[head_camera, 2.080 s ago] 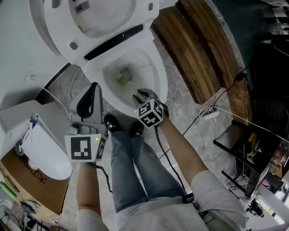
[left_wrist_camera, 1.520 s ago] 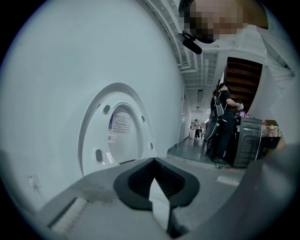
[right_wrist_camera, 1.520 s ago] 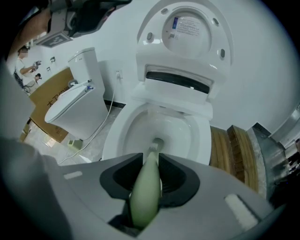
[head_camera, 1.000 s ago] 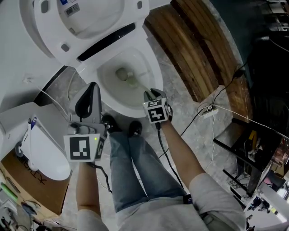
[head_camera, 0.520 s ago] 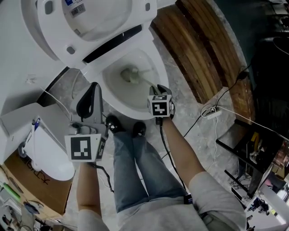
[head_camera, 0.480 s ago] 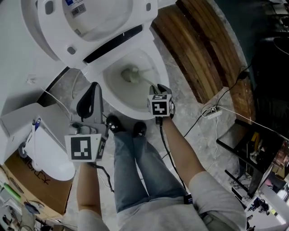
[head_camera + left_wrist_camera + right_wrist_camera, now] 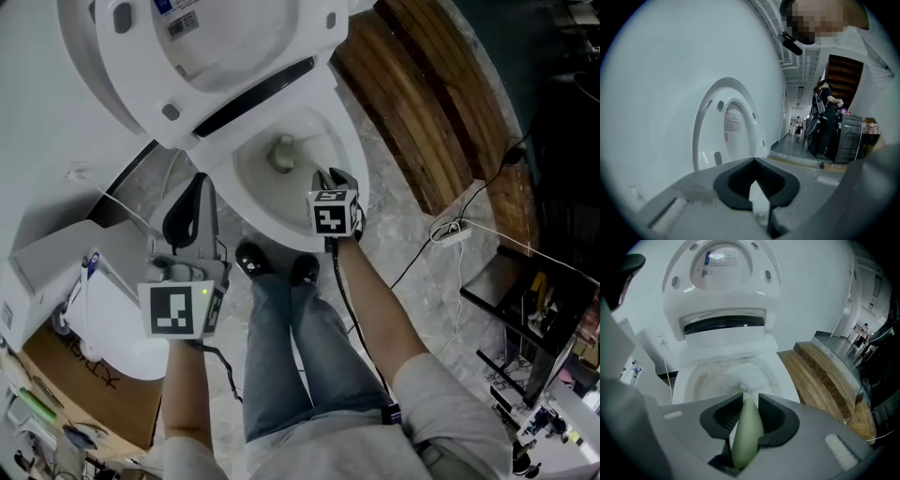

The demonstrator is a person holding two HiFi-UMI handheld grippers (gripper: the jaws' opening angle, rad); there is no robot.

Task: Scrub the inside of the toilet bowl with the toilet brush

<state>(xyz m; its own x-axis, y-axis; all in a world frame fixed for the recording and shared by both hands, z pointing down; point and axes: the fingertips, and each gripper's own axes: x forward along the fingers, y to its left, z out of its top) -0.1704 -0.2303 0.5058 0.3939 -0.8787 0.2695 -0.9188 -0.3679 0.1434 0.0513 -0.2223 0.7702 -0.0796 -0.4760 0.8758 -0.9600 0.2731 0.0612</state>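
Observation:
The white toilet (image 7: 349, 159) has its lid (image 7: 216, 37) raised, and the bowl (image 7: 712, 376) lies open below it. My right gripper (image 7: 328, 176) hangs over the bowl's right front rim. It is shut on the pale green toilet brush handle (image 7: 746, 434). The brush head (image 7: 281, 154) is down inside the bowl, near the drain, and shows as a small white tip (image 7: 741, 388) past the jaws. My left gripper (image 7: 195, 184) is held left of the bowl, jaws shut with nothing in them (image 7: 753, 161), pointing at the raised lid (image 7: 726, 126).
A wooden platform (image 7: 431, 103) runs along the toilet's right. A power strip and cables (image 7: 455, 234) lie on the stone floor. A white rounded object (image 7: 103, 323) and a cardboard box (image 7: 75, 394) sit at left. The person's shoes (image 7: 272, 267) stand at the bowl's front.
My right gripper has moved from the bowl's front rim toward its right side, sweeping the brush head across the bowl toward the back. The left gripper has stayed put.

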